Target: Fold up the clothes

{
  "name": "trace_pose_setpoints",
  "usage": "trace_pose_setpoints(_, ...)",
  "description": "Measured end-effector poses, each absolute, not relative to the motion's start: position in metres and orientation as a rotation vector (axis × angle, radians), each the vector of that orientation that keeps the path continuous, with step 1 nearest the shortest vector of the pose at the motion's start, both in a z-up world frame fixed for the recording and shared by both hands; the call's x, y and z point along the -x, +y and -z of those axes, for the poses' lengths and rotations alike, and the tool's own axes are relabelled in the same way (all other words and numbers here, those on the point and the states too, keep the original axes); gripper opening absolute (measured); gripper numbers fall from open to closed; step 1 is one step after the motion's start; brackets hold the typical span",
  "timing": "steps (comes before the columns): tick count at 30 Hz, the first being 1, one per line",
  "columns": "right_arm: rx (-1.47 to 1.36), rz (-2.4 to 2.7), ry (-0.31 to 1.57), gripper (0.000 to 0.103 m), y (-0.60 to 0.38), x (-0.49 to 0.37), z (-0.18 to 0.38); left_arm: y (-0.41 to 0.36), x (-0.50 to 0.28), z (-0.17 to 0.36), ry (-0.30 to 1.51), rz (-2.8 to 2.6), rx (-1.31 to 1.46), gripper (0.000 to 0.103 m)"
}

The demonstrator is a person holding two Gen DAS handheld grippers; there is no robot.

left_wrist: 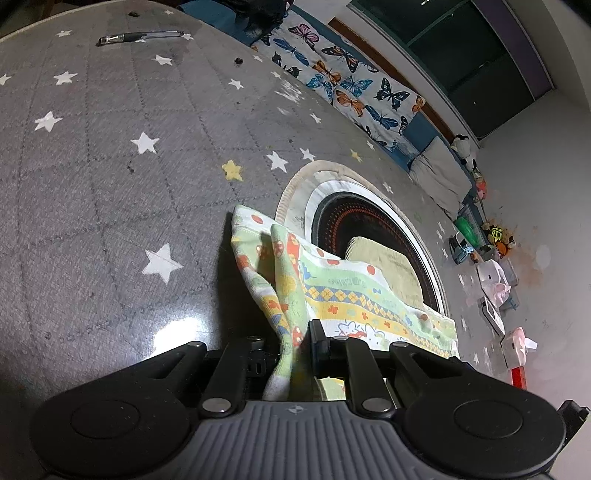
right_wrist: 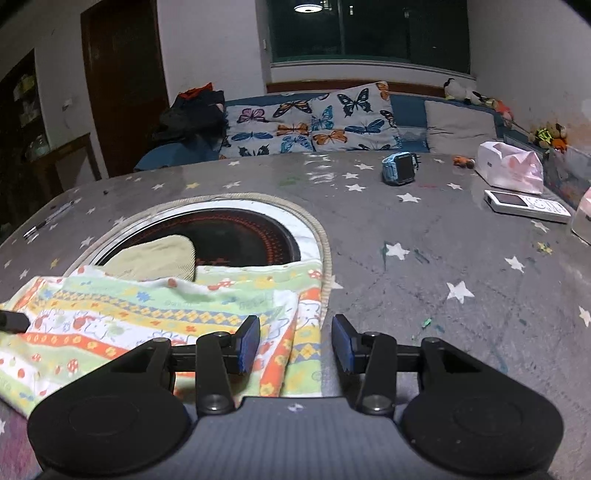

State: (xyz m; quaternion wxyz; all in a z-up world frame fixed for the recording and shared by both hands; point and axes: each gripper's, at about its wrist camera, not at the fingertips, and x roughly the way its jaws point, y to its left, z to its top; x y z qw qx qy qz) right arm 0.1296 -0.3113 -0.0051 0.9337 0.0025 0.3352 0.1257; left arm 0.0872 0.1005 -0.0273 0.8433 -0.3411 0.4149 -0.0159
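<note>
My left gripper [left_wrist: 295, 343] is clamped on a bunched edge of the patterned cloth [left_wrist: 347, 295], lifting that corner into a ridge off the table. My right gripper [right_wrist: 295, 341] is released, jaws apart, hovering over the cloth's right edge; the left blue pad [right_wrist: 248, 339] is above the fabric, the other above bare cover.

The cloth is green, yellow and orange banded with mushrooms, flowers and cartoon figures. One green band carries faint print, too small to read. It lies at the near edge of the table, overlapping the near rim of the round burner recess [right_wrist: 236, 236]. A beige ribbed garment [right_wrist: 162, 258] sits in the recess, its near part tucked under the cloth.

Surface: grey quilted table cover [right_wrist: 443, 251] with white and yellow stars, glossy, stained.

On it further out: pen [left_wrist: 140, 37], blue smartwatch [right_wrist: 400, 168], white handset [right_wrist: 528, 205], tissue box [right_wrist: 508, 168]. Labels unreadable.

Behind: butterfly cushions [right_wrist: 314, 125], grey pillow [right_wrist: 461, 125], dark window [right_wrist: 369, 29], brown door [right_wrist: 125, 81].
</note>
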Motion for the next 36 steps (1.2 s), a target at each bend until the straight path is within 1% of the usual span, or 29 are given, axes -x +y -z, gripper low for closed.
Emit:
trace_pose_setpoints(2, -0.007, -0.263, 0.691, 0.044, -0.31, -0.129, 0.005, 0.1, -0.087, 0.027, 0.875, 0.034, 0.714, 0.015)
trace_pose_setpoints(4, -0.004, -0.274, 0.697, 0.034, -0.307, -0.129, 0.004, 0.099, -0.087, 0.026, 0.873, 0.033, 0.708, 0.015)
trace_pose_setpoints(5, -0.003, -0.278, 0.7, 0.023, -0.306, -0.129, 0.004, 0.099, -0.087, 0.026, 0.873, 0.032, 0.704, 0.015)
trace_pose_setpoints(6, 0.0, -0.278, 0.703, 0.018, -0.305, -0.128, 0.003, 0.098, -0.087, 0.026, 0.873, 0.032, 0.699, 0.015)
trace_pose_setpoints(8, -0.005, -0.274, 0.7, 0.012, -0.302, -0.127, 0.003, 0.097, -0.087, 0.025, 0.872, 0.03, 0.685, 0.015)
trace_pose_setpoints(9, -0.01, -0.272, 0.695, 0.01, -0.301, -0.126, 0.002, 0.096, -0.087, 0.024, 0.872, 0.03, 0.676, 0.014)
trace_pose_setpoints(12, -0.029, -0.268, 0.663, 0.008, -0.301, -0.12, -0.004, 0.094, -0.087, 0.019, 0.868, 0.04, 0.64, 0.013)
trace_pose_setpoints(21, -0.014, -0.27, 0.573, 0.007, -0.308, -0.096, -0.037, 0.073, -0.092, -0.006, 0.838, 0.115, 0.565, 0.011)
trace_pose_setpoints(28, 0.007, -0.215, 0.545, 0.007, -0.331, -0.086, -0.054, 0.025, -0.108, -0.018, 0.849, 0.201, 0.509, 0.011)
trace_pose_setpoints(36, 0.019, -0.1, 0.514, 0.007, -0.386, -0.084, -0.07, -0.046, -0.138, -0.028, 0.869, 0.299, 0.443, 0.011)
